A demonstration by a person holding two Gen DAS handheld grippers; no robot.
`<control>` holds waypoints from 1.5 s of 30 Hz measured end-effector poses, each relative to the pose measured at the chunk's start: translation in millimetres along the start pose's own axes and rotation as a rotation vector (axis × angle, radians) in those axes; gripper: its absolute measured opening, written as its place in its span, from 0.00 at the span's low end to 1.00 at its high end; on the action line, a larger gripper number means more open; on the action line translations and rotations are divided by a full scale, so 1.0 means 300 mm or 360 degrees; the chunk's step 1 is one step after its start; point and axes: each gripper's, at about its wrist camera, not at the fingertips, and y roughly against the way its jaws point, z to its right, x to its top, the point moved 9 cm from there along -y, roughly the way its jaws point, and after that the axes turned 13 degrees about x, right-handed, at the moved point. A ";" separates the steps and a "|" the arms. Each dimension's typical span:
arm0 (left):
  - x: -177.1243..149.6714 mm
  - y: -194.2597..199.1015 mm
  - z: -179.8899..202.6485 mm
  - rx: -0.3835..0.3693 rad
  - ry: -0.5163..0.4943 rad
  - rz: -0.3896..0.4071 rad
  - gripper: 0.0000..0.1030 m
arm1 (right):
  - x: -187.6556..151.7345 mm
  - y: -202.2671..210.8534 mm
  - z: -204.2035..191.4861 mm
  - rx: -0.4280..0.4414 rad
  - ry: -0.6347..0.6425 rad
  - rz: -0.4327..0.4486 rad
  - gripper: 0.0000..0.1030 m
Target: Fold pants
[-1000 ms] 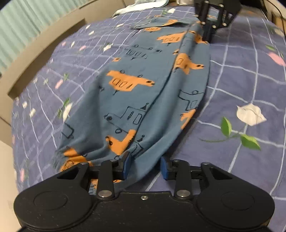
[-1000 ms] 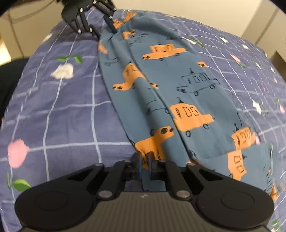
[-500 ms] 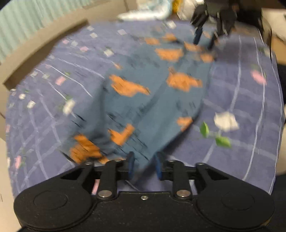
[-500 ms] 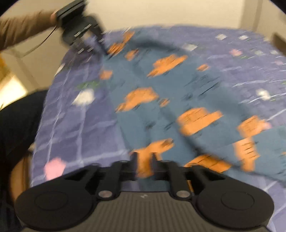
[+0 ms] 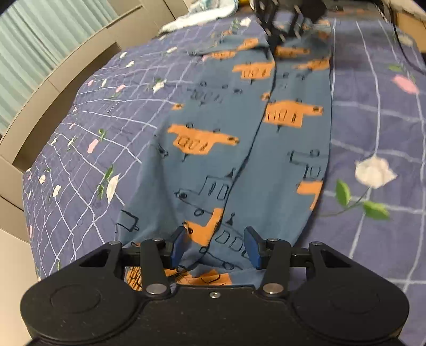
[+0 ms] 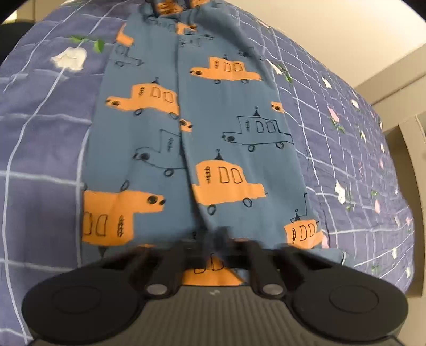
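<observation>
The blue pants point(image 5: 239, 149) with orange and outlined cars lie stretched long on the bed, one leg folded over the other. My left gripper point(image 5: 215, 246) is open at the near end, its blue pads either side of the cloth. The right gripper point(image 5: 282, 24) shows at the far end of the pants. In the right wrist view the pants point(image 6: 202, 138) run away from my right gripper point(image 6: 217, 239), whose fingers are blurred over the near end of the cloth; I cannot tell if they are open or shut.
The bed carries a purple quilt point(image 5: 378, 111) with a white grid and flowers. A beige bed frame point(image 5: 53, 87) runs along the left, with a light blue cloth point(image 5: 202, 10) at the far end. A beige wall point(image 6: 332, 40) lies beyond.
Both grippers lifted the pants and laid them down flatter and straighter. My left gripper has opened wider. The right gripper's fingers, shut on the cloth before, are now blurred.
</observation>
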 end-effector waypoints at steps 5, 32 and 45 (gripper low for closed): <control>0.006 -0.033 -0.026 0.0073 0.0011 0.0016 0.49 | 0.023 0.116 0.098 0.0036 -0.0293 0.0267 0.00; -0.018 0.011 -0.040 0.0031 0.0015 0.0041 0.05 | -0.003 0.279 0.171 0.0121 -0.0577 0.0463 0.00; -0.084 0.130 0.018 -0.0043 0.0042 0.0058 0.05 | -0.054 0.220 -0.130 0.0335 -0.0531 0.0364 0.01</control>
